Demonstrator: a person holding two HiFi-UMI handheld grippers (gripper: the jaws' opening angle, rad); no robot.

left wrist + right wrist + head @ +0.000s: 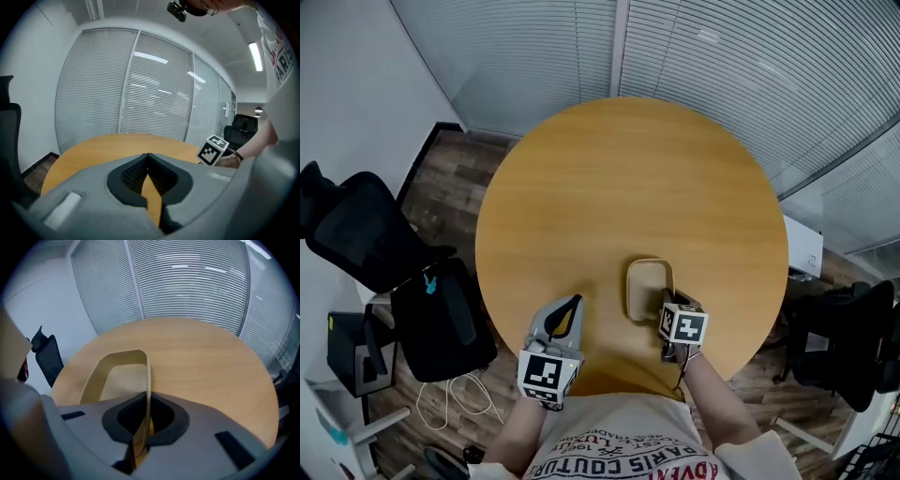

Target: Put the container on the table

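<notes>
A shallow tan container [648, 287] with rounded corners sits low at the near side of the round wooden table [619, 178]. I cannot tell whether its base touches the top. My right gripper [668, 302] is shut on its right wall. In the right gripper view that thin wall [147, 376] runs straight into my right gripper [147, 401], whose jaws pinch it. To the left of the container, my left gripper [573, 305] hangs over the table's near edge. In its own view my left gripper [148, 155] is shut with nothing between the fingertips.
Black office chairs stand left [358, 234] and right [848, 342] of the table. A black bag [441, 319] and a white cable [455, 398] lie on the wood floor at the left. Glass walls with blinds [675, 47] close off the far side.
</notes>
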